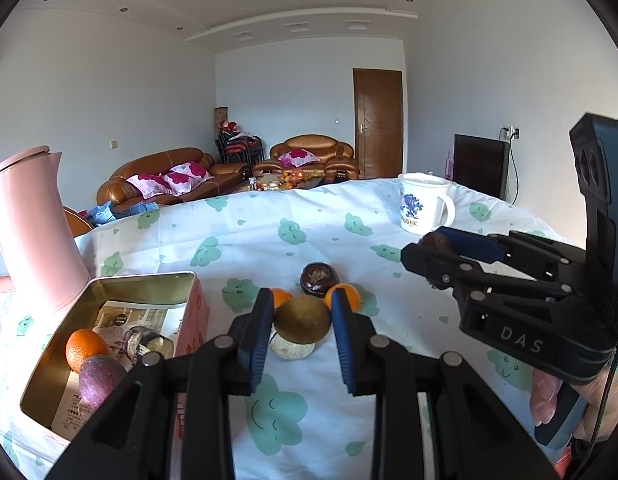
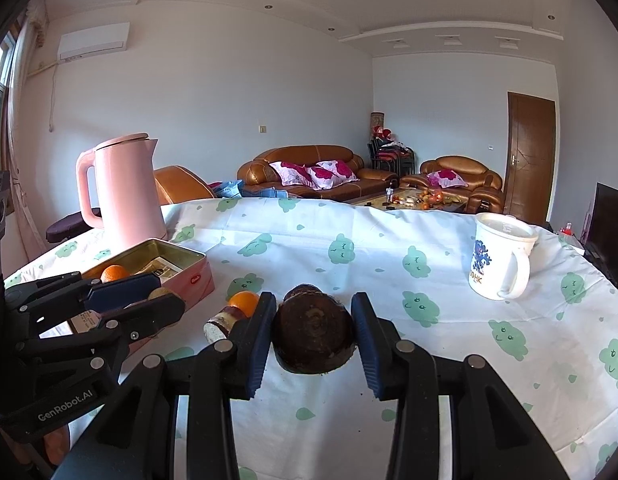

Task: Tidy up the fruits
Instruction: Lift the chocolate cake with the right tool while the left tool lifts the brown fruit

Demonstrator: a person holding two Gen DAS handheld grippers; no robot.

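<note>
Closest to the left wrist camera, the left hand-held gripper (image 1: pixel 302 322) is closed on a round greenish-brown fruit (image 1: pixel 302 322), its blue pads pressing the fruit's sides at 3 and 9 o'clock. Closest to the right wrist camera, the right hand-held gripper (image 2: pixel 313 334) clamps a dark brown fruit (image 2: pixel 313 334) the same way.

Largest of the task's things is the open tin (image 1: pixel 141 286), at 9 o'clock from the left hand-held gripper on the tabletop (image 1: pixel 269 224); it holds an orange (image 1: pixel 85 348) and a purple fruit (image 1: pixel 99 378). It looks stiff and light.

Both held fruits look firm, smooth and fairly light, so they may slip; a grip across the widest part seems safest. Two small oranges (image 1: pixel 345 296), at 12 o'clock beyond the left one, probably bruise if squeezed hard.
</note>
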